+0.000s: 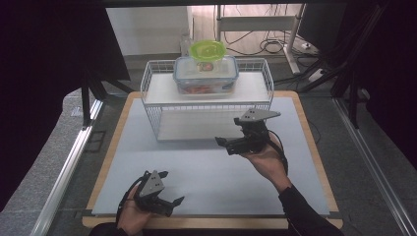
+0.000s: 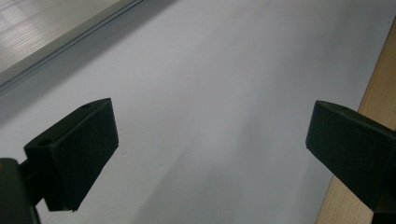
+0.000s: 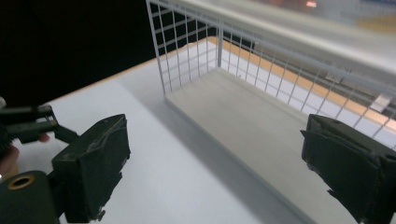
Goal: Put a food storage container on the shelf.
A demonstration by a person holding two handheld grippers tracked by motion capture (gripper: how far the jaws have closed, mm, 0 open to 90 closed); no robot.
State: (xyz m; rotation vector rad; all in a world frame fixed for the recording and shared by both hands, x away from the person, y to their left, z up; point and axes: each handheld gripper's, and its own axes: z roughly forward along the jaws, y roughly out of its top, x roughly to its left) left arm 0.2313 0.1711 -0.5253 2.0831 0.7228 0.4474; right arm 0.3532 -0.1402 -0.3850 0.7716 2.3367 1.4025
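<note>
Box: we see the clear box (image 1: 206, 76) on the top shelf of the wire rack (image 1: 153, 93), green lid (image 1: 208, 49) just behind it, its long side running across the table.
Right gripper: our right gripper (image 1: 231, 143) hangs before the rack's lower shelf (image 3: 243, 116), jaws spread wide, nothing between them.
Left gripper: our left gripper (image 1: 164, 189) sits near the table's front edge, jaws spread over the bare mat (image 2: 210, 93), holding nothing.
Bearing: from our right jaws the box lies up and beyond, slightly toward the left.
Nearer hand: the right, we judge; the left is well apart from the rack.
</note>
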